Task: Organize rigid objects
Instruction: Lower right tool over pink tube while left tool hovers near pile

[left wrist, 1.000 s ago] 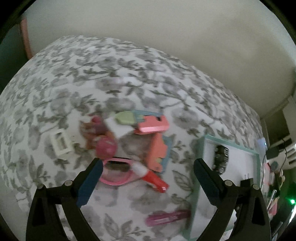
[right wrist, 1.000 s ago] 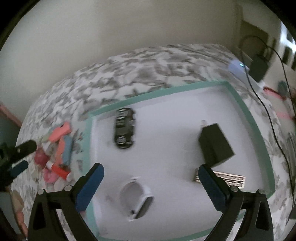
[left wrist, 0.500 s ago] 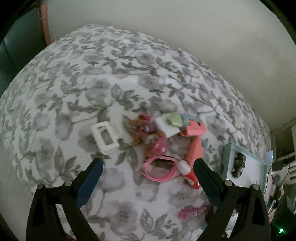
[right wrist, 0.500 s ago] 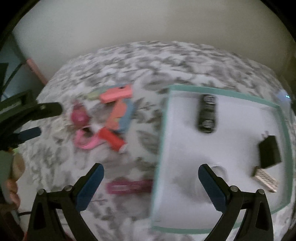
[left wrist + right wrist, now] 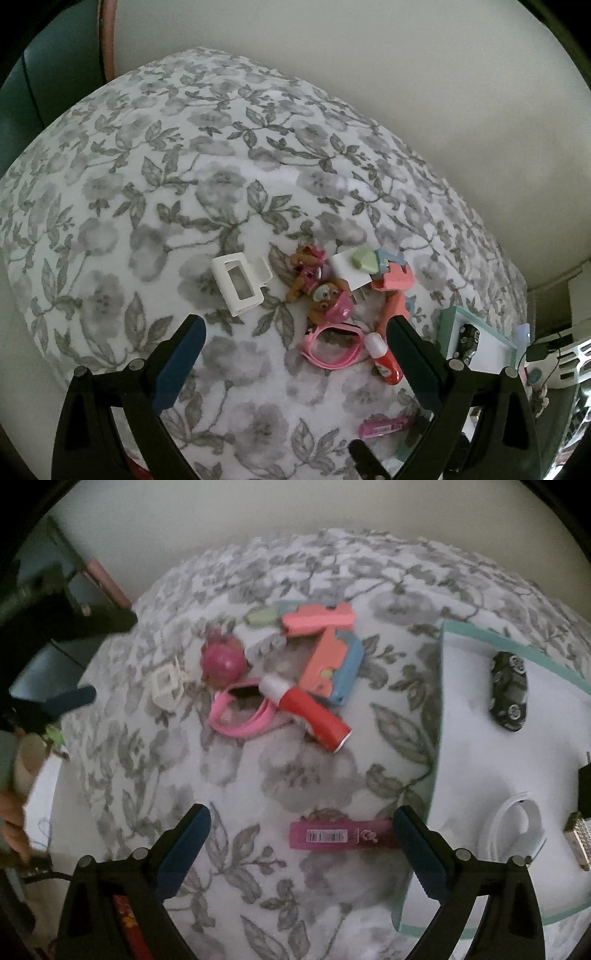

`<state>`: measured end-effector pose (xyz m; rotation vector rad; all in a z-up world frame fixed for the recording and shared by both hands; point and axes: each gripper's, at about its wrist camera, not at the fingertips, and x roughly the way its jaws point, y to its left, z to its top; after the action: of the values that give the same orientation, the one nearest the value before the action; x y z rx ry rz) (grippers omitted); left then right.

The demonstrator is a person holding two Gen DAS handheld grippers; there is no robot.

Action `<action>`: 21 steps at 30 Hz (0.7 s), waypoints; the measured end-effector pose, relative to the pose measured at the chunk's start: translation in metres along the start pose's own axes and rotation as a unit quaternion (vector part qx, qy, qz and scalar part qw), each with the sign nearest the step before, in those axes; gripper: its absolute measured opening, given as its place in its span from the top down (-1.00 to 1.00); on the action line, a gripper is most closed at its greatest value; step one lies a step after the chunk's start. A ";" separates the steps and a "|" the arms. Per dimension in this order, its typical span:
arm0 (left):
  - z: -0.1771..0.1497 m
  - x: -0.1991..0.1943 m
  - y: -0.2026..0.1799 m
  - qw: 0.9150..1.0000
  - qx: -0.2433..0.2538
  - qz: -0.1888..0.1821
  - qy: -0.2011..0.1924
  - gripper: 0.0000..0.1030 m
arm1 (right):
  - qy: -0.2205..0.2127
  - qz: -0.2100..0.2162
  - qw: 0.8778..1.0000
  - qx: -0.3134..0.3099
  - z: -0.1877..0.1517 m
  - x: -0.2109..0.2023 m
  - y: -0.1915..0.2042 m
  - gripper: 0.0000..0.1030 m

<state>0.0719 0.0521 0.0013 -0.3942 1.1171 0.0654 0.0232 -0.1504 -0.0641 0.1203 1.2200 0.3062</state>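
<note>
A pile of small toys lies on the floral cloth: a white hair clip, a brown pup figure, a pink band, a red-and-white tube, coral pieces and a pink flat packet. My left gripper is open and empty, above and short of the pile. My right gripper is open and empty; the pink packet lies between its fingers. The red tube, pink band and coral pieces lie farther off. The left gripper's blue finger shows at left.
A white tray with a teal rim lies at right, holding a black toy car, a white ring-shaped item, a black plug and a metal piece at the edge. The tray shows at right in the left wrist view. A wall stands behind.
Both grippers pulled back and swung left. The right view moved off the tray to the cloth, over the pink packet. The left view rose away from the pile.
</note>
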 end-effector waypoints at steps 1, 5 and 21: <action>0.000 0.000 0.000 1.000 0.000 -0.001 0.001 -0.91 | 0.003 -0.001 1.000 -0.001 -0.001 0.002 0.000 -0.95; 0.000 0.001 0.000 1.000 0.000 -0.004 0.004 -0.91 | 0.011 -0.011 1.000 -0.008 -0.002 0.007 0.000 -0.92; -0.001 0.002 -0.003 1.000 0.005 -0.006 0.007 -0.91 | 0.022 -0.072 0.996 -0.039 -0.003 0.008 0.002 -0.84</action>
<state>0.0730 0.0488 -0.0003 -0.3924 1.1293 0.0466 0.0227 -0.1463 -0.0721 -0.0425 1.2517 0.2318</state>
